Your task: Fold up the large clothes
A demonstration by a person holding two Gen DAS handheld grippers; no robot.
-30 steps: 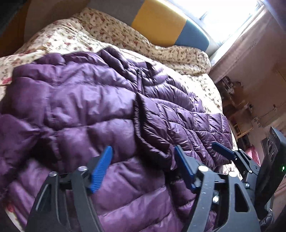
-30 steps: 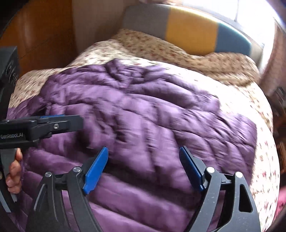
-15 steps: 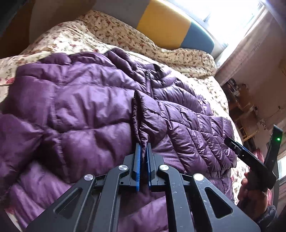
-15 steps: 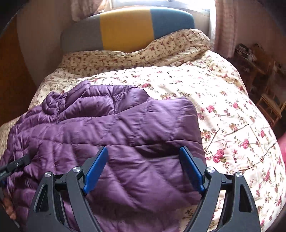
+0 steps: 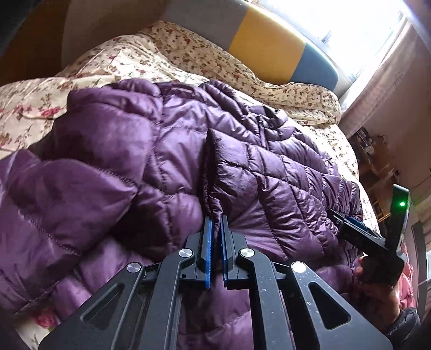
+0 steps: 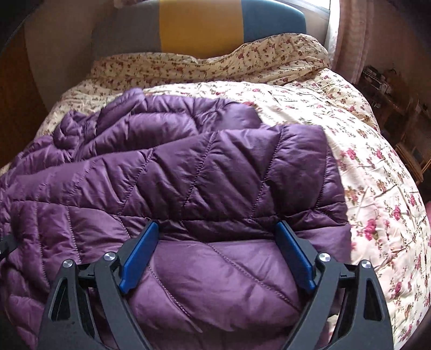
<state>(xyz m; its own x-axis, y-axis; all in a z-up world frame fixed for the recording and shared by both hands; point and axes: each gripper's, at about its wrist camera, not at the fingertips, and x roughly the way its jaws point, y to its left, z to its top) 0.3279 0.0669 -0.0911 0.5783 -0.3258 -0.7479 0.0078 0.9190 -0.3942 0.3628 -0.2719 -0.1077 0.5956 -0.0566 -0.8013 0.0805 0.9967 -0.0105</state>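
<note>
A large purple quilted puffer jacket (image 5: pixel 113 172) lies spread across the bed, partly folded over itself. My left gripper (image 5: pixel 216 219) is shut on the jacket's front edge, a dark seam that runs up from the blue pads. My right gripper (image 6: pixel 218 228) is open, its blue fingers (image 6: pixel 140 253) resting low over the jacket (image 6: pixel 204 167) near its right edge. The right gripper also shows at the right of the left wrist view (image 5: pixel 347 219), held by a hand.
The bed has a cream floral quilt (image 6: pixel 377 172) bare to the right of the jacket. A grey, yellow and blue headboard (image 6: pixel 199 24) stands behind. A bright window and pink curtain (image 5: pixel 382 67) are at far right, with wooden furniture (image 6: pixel 398 113) beside the bed.
My left gripper closed on the jacket's front edge and stays shut, pushing in closer. My right gripper swung right towards the jacket's right edge and moved lower over it.
</note>
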